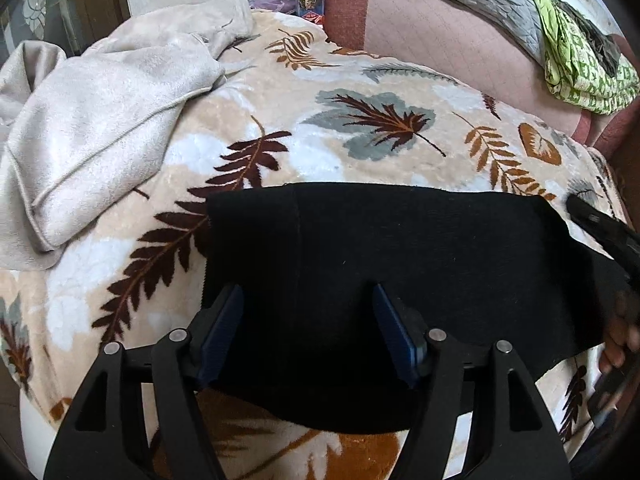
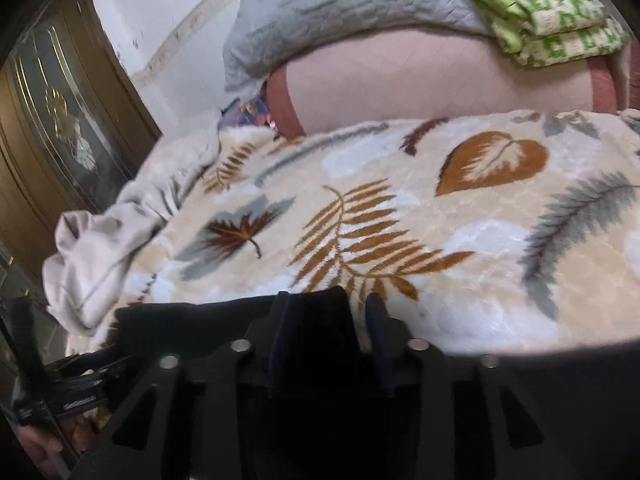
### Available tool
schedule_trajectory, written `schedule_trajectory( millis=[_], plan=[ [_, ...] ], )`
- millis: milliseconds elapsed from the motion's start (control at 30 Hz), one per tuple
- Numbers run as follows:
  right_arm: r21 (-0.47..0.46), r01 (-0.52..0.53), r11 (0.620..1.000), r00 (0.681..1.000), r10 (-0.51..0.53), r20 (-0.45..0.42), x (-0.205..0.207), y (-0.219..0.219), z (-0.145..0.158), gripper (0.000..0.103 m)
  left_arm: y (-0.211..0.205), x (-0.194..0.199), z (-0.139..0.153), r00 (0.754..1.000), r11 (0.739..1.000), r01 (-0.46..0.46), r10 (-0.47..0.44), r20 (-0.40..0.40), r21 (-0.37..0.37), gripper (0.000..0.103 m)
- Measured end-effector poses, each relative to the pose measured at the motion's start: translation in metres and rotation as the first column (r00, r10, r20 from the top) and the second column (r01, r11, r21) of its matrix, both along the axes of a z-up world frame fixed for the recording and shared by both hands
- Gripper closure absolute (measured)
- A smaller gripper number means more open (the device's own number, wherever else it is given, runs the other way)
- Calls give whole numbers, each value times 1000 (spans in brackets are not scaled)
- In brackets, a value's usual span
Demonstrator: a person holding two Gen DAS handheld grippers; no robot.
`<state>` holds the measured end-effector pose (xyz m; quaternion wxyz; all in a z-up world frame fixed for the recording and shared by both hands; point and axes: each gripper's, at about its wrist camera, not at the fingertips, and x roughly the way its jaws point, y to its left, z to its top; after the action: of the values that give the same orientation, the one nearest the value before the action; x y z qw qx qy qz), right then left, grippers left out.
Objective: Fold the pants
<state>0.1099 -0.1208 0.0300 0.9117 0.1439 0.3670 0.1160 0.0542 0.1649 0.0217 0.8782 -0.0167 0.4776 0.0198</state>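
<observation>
Black pants (image 1: 380, 248) folded flat on the leaf-print blanket (image 1: 340, 120).
We judge the cloth soft and limp; grip at edges. Our left gripper (image 1: 308, 320) hangs spread above it; our right gripper (image 2: 320, 308) pinches a fold.

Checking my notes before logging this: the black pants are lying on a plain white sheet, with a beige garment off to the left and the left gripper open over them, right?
Not quite. The black pants lie on a leaf-patterned blanket, not a plain white sheet, as the left wrist view shows. The beige garment is to the left, and the left gripper is open over the pants.
</observation>
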Motion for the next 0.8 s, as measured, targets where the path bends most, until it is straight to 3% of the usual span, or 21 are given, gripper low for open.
schedule_trajectory(
  millis=[300, 367, 700, 800],
  plan=[
    [-46, 55, 997, 998, -55, 8, -73, -45, 10, 62, -18, -19, 24, 999, 1000, 10, -10, 52, 0, 29],
    [-74, 68, 995, 998, -68, 1, -84, -54, 7, 58, -24, -23, 30, 998, 1000, 24, -23, 62, -7, 27],
    [-191, 130, 973, 986, -147, -78, -115, -88, -19, 54, -63, -32, 37, 992, 995, 95, -96, 81, 11, 22],
    [-181, 132, 975, 986, -147, -74, -123, -95, -21, 55, -77, -36, 39, 989, 993, 117, -118, 94, 24, 22]
  ],
)
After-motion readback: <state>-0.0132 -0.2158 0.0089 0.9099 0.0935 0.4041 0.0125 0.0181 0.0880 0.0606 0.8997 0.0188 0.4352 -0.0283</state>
